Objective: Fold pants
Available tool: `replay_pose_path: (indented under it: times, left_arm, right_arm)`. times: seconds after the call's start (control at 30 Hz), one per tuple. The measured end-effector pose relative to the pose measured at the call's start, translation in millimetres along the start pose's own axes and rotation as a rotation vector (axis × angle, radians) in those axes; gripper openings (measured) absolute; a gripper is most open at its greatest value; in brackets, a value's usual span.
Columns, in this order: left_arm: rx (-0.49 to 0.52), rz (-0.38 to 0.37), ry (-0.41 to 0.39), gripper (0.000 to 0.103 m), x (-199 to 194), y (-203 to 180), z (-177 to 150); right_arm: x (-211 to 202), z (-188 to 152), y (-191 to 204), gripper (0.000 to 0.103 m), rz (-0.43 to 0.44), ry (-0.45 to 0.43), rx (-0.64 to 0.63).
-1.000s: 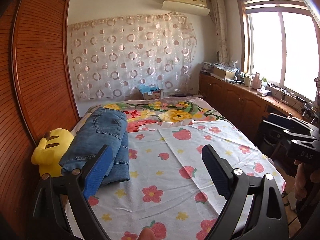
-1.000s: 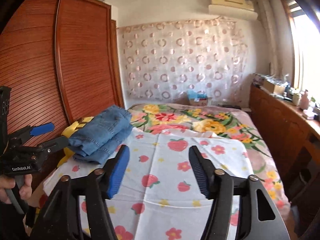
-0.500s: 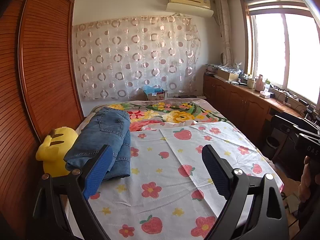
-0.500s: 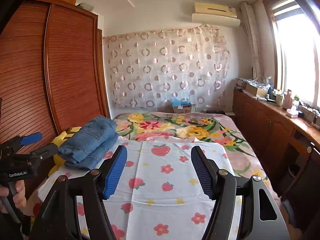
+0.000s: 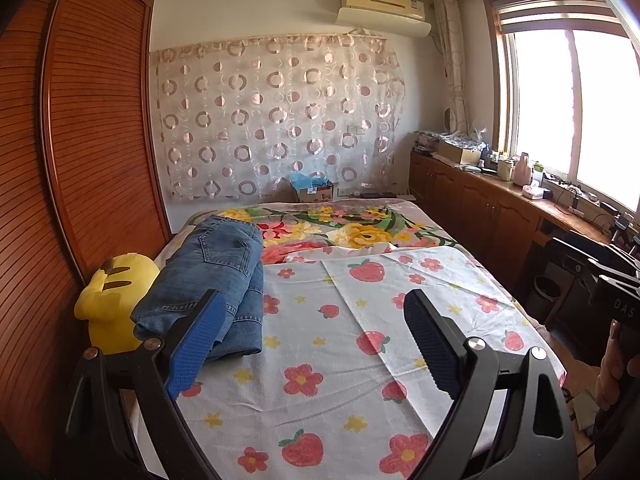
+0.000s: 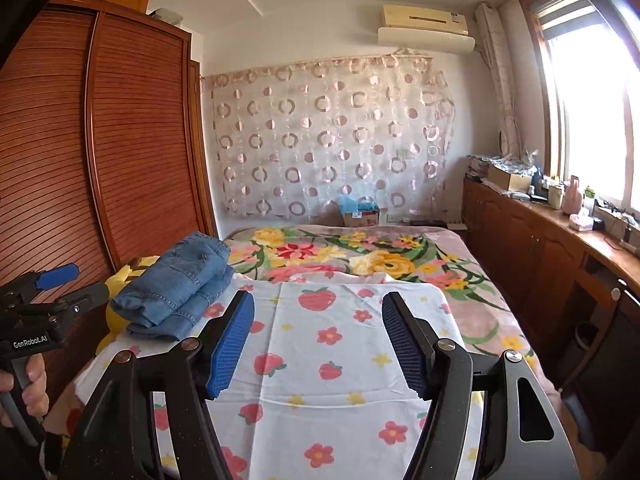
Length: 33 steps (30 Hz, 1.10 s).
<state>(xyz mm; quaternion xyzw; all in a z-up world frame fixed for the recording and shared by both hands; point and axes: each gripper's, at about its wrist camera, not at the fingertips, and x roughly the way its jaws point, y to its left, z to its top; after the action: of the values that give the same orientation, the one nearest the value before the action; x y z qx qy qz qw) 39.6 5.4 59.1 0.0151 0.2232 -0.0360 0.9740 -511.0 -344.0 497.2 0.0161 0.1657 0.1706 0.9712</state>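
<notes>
Folded blue jeans (image 5: pixel 212 276) lie in a stack at the left side of the bed, partly over a yellow plush toy (image 5: pixel 110 300); the right wrist view shows the jeans (image 6: pixel 180 284) too. My left gripper (image 5: pixel 312 320) is open over the strawberry sheet (image 5: pixel 332 352), holding nothing, its blue left pad just in front of the jeans' near edge. My right gripper (image 6: pixel 318 320) is open as well and empty, held back from the bed over the sheet (image 6: pixel 332 356). A hand holds the left gripper's handle at the left edge of the right wrist view.
A wooden slatted wardrobe (image 5: pixel 76 152) runs along the left of the bed. Wooden cabinets (image 5: pixel 492 208) with clutter stand under the window on the right. A floral blanket (image 5: pixel 360 232) covers the far bed, with a cardboard box (image 5: pixel 316 192) behind it.
Both cameras have pulled back and tilted up slightly, so more ceiling shows. The jeans lie unmoved and both grippers keep the same opening.
</notes>
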Motion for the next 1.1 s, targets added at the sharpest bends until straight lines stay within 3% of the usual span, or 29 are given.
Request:
replay_pose_path:
  times: [1.1]
  left_arm:
    - [0.000, -0.003, -0.003, 0.091, -0.5, 2.0, -1.9]
  right_arm:
    - [5.8, -1.2, -7.8, 0.068, 0.004, -0.003, -0.005]
